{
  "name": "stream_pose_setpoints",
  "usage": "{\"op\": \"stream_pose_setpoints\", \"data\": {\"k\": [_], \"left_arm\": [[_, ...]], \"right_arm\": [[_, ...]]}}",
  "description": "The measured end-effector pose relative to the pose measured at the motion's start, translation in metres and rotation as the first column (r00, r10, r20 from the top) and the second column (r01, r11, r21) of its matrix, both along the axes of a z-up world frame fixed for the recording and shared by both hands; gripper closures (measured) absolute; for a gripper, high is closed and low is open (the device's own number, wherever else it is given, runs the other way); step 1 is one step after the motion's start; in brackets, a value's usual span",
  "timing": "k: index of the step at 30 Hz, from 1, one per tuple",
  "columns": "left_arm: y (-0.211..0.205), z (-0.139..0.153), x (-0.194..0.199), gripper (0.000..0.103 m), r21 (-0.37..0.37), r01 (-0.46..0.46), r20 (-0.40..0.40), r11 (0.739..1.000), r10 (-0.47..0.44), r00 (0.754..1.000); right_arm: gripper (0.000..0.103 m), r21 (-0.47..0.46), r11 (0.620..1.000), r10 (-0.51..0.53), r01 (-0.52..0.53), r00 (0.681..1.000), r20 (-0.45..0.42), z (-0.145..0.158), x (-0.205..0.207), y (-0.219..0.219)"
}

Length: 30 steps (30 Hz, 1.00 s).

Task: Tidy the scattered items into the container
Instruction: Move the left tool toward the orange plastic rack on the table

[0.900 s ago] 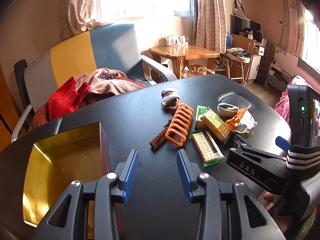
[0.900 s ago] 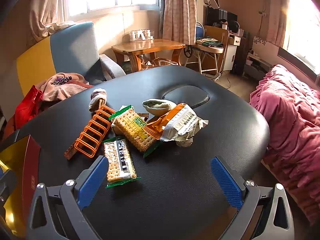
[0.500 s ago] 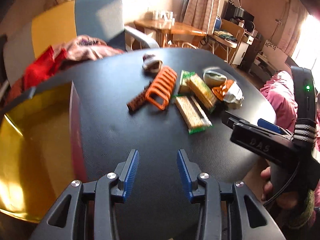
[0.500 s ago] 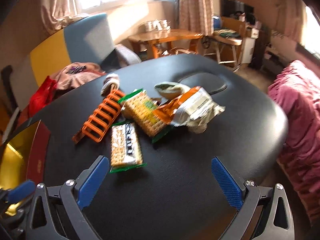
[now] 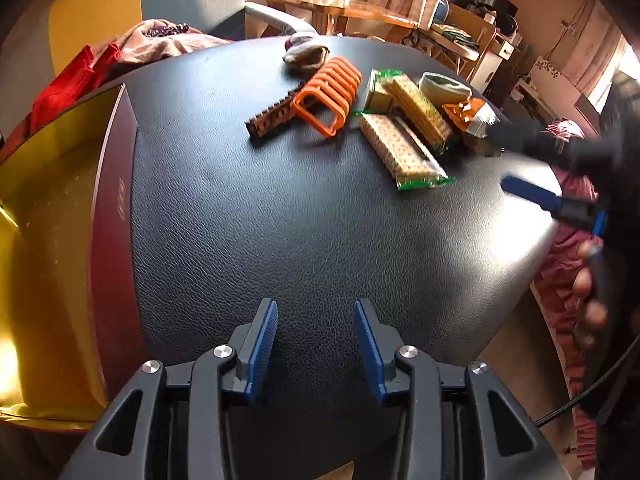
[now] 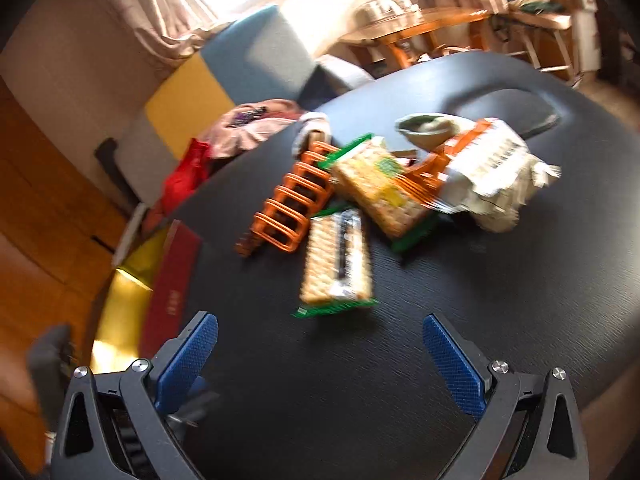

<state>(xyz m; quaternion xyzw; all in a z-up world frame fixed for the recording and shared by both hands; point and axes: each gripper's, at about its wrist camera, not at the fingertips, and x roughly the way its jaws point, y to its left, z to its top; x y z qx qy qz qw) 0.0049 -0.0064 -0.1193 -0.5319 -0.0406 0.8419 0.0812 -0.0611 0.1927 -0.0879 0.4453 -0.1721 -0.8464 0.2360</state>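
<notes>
A pile of items lies on the black table (image 5: pixel 300 220): an orange plastic rack (image 5: pixel 328 94), a brown toothed strip (image 5: pixel 272 116), two cracker packs (image 5: pixel 400 152) (image 6: pixel 336 256), an orange-and-white snack bag (image 6: pixel 480 164), a green-grey pouch (image 6: pixel 424 128) and a rolled cloth (image 5: pixel 304 54). The gold-lined, dark red container (image 5: pixel 44 248) sits at the table's left (image 6: pixel 168 284). My left gripper (image 5: pixel 314 344) is open and empty over bare table near the container. My right gripper (image 6: pixel 320 356) is wide open and empty, just short of the near cracker pack.
A blue-and-yellow armchair (image 6: pixel 224 76) with red and pink clothes (image 5: pixel 100 64) stands behind the table. A wooden side table (image 5: pixel 340 4) and shelves are farther back. A pink bedspread (image 5: pixel 568 272) lies beyond the table's right edge.
Both grippers have tilted down and moved closer over the table. The right one has come nearer to the cracker pack. Neither has changed its opening.
</notes>
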Motion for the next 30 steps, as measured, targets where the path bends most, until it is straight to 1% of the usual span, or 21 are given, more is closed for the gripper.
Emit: {"op": "stream_pose_setpoints", "data": {"k": [2,5,6,10,12,14,16,19,21,23,27,30], "left_arm": [[0.0,-0.002,0.001,0.061,0.005,0.006,0.0,1.0,-0.006,1.0],[-0.001,-0.002,0.003,0.057,0.013,0.018,-0.012,1.0,-0.018,1.0],[-0.002,-0.003,0.004,0.055,0.018,0.02,-0.016,1.0,-0.02,1.0],[-0.004,-0.003,0.005,0.048,0.038,0.03,-0.03,0.999,-0.029,0.999],[-0.005,-0.004,0.006,0.046,0.048,0.035,-0.037,0.998,-0.033,0.999],[-0.006,-0.004,0.007,0.045,0.057,0.039,-0.045,0.998,-0.037,0.998],[-0.007,-0.005,0.008,0.045,0.067,0.044,-0.052,0.997,-0.041,0.998],[-0.01,-0.005,0.009,0.045,0.081,0.047,-0.058,0.996,-0.043,0.997],[-0.01,-0.005,0.012,0.044,0.082,0.05,-0.064,0.995,-0.045,0.997],[-0.011,-0.005,0.015,0.045,0.079,0.053,-0.07,0.995,-0.047,0.996],[-0.009,-0.003,0.019,0.045,0.052,0.063,-0.082,0.997,-0.058,0.995],[-0.007,0.002,0.019,0.044,0.021,0.059,-0.07,0.998,-0.058,0.996]], "right_arm": [[0.0,-0.07,0.996,0.048,-0.048,0.999,0.003,0.005,-0.012,-0.003],[0.0,-0.073,0.992,0.104,-0.104,0.995,-0.006,0.009,-0.036,-0.02],[0.0,-0.068,0.99,0.12,-0.12,0.993,-0.005,0.01,-0.044,-0.026],[0.0,-0.027,0.985,0.172,-0.172,0.985,0.008,0.005,-0.08,-0.054],[0.0,-0.015,0.981,0.195,-0.195,0.981,0.022,0.002,-0.094,-0.064],[0.0,0.022,0.974,0.223,-0.224,0.974,0.029,-0.006,-0.11,-0.076],[0.0,0.068,0.97,0.231,-0.233,0.972,0.045,-0.013,-0.12,-0.078],[0.0,0.096,0.962,0.245,-0.254,0.965,0.092,-0.025,-0.13,-0.077],[0.0,0.079,0.957,0.268,-0.278,0.955,0.125,-0.033,-0.13,-0.073],[0.0,0.064,0.955,0.281,-0.291,0.951,0.132,-0.037,-0.124,-0.067],[0.0,-0.027,0.944,0.328,-0.328,0.935,0.136,-0.04,-0.103,-0.049],[0.0,-0.1,0.938,0.344,-0.333,0.928,0.144,-0.041,-0.081,-0.029]]}}
